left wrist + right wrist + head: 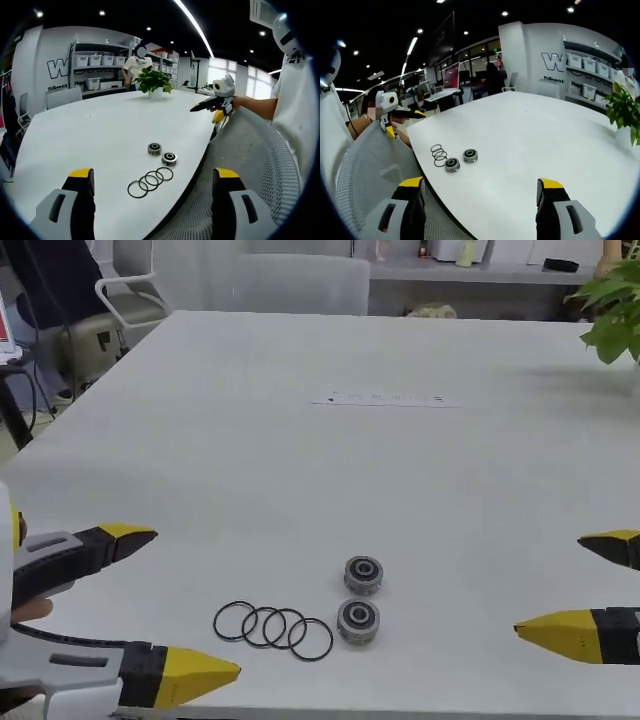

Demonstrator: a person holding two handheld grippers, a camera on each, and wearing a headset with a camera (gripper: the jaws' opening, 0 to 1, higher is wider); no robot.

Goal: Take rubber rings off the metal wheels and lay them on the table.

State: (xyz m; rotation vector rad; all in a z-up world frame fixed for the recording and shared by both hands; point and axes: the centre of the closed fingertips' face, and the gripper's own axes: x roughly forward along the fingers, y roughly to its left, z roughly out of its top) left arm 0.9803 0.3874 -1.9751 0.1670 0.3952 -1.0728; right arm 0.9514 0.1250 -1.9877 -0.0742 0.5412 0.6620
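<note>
White table (300,440) carries four rubber rings (270,628) and two metal wheels (358,621), left gripper (197,602) and right gripper (548,584) spread.

The left gripper (154,173) is hanging over the near edge of the white surface (75,130), jaws sitting wide apart with nothing between them. Just ahead, four black rubber rings (150,180) are lying flat in an overlapping row, and the two metal wheels (154,148) (169,159) are resting close together right behind them. Off to the right, the right gripper (206,106) is hovering past the edge. A potted plant (152,80) is standing at the far end.
</note>
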